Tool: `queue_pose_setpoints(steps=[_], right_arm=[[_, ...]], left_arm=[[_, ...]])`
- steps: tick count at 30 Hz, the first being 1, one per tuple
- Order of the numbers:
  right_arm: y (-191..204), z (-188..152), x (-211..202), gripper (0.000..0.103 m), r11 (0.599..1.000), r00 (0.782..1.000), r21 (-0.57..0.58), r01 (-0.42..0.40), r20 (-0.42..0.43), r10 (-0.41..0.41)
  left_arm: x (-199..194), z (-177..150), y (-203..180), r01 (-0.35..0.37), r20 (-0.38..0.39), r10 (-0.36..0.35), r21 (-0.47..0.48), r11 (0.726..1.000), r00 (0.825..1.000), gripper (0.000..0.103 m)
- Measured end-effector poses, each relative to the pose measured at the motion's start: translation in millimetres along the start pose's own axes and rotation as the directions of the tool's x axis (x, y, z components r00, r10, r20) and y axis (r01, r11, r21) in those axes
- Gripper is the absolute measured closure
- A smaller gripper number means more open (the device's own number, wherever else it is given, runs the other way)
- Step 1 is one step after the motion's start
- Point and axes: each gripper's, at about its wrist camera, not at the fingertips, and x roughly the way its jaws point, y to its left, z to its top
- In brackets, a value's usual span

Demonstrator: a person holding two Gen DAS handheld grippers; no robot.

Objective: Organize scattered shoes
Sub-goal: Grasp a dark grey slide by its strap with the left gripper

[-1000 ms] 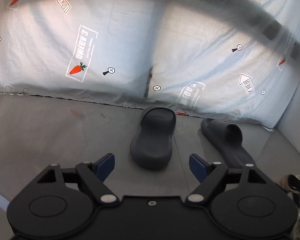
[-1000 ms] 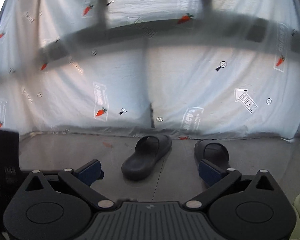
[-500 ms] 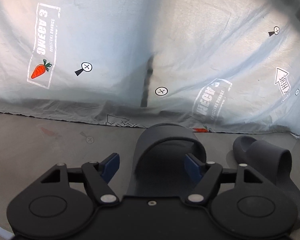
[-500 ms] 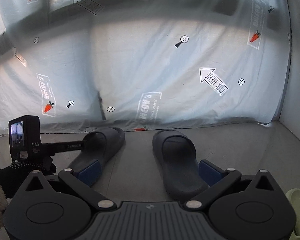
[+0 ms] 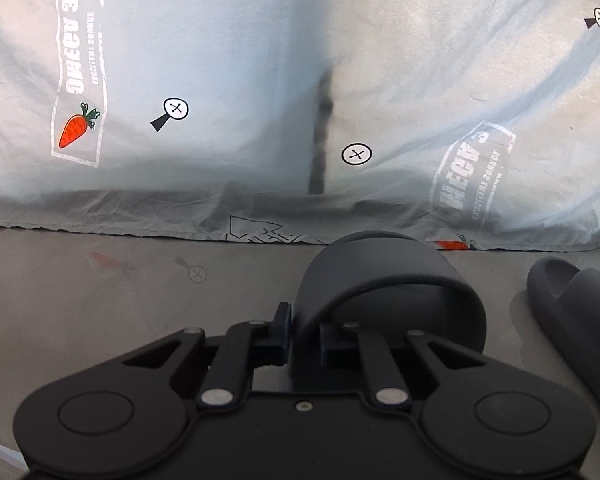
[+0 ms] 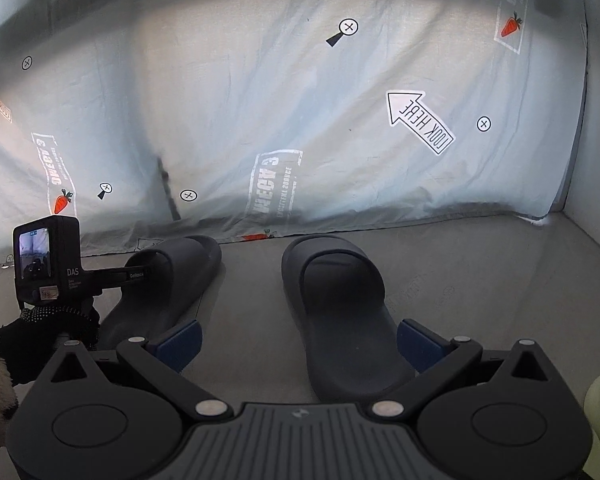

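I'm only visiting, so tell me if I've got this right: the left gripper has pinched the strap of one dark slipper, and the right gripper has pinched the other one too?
Not quite. In the right wrist view the right gripper is open, its pads either side of the other slipper without pressing. The left gripper does pinch its slipper's strap.

The left tongs (image 5: 303,334) have come down and forward to the left dark grey slide (image 5: 384,288), which lay well ahead of them a second ago; their jaws, then spread wide, have just closed on the left side of its strap. The right tongs (image 6: 298,340) have also advanced and swung over, from beside the left slide to the right dark grey slide (image 6: 340,308), whose heel end now lies between their wide-apart blue pads (image 6: 416,344), untouched
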Motion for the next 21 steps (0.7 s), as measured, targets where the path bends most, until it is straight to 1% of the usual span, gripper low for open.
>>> queue_pose_setpoints(steps=[1,4,12,15,16,17,18,20,21], right_arm=[[-1,0,0,0.0,1.0,1.0,0.003,-0.003,-0.002,0.003],[-4,0,-3,0.0,1.0,1.0,0.011,0.001,0.006,-0.001],[-11,-2,-17,0.0,0.999,1.0,0.037,0.004,0.021,-0.005],[-11,-4,-24,0.0,0.999,1.0,0.042,-0.003,0.025,0.002],[-10,-5,-26,0.0,0.999,1.0,0.044,-0.005,0.027,0.004],[-10,-6,-28,0.0,0.999,1.0,0.047,-0.008,0.028,0.006],[-11,-6,-30,0.0,0.999,1.0,0.049,-0.011,0.03,0.009],[-11,-7,-33,0.0,0.998,0.999,0.056,-0.015,0.033,0.013],[-12,-7,-35,0.0,0.998,0.999,0.062,-0.016,0.034,0.014]], left_arm=[[-4,-3,0,-0.014,0.004,0.014,0.027,1.0,1.0,0.091],[-19,-16,8,-0.042,0.009,0.042,0.069,0.997,0.999,0.091],[-80,-58,70,-0.119,-0.013,0.12,0.046,0.992,0.993,0.091],[-101,-73,86,-0.139,-0.022,0.139,0.033,0.99,0.99,0.09],[-107,-76,90,-0.138,-0.033,0.139,0.018,0.99,0.99,0.088],[-114,-77,93,-0.137,-0.051,0.137,0.002,0.991,0.989,0.08],[-122,-78,95,-0.136,-0.071,0.135,-0.015,0.991,0.988,0.07],[-138,-79,95,-0.15,-0.078,0.147,-0.036,0.988,0.986,0.056],[-154,-81,93,-0.161,-0.055,0.158,-0.054,0.985,0.986,0.056]])
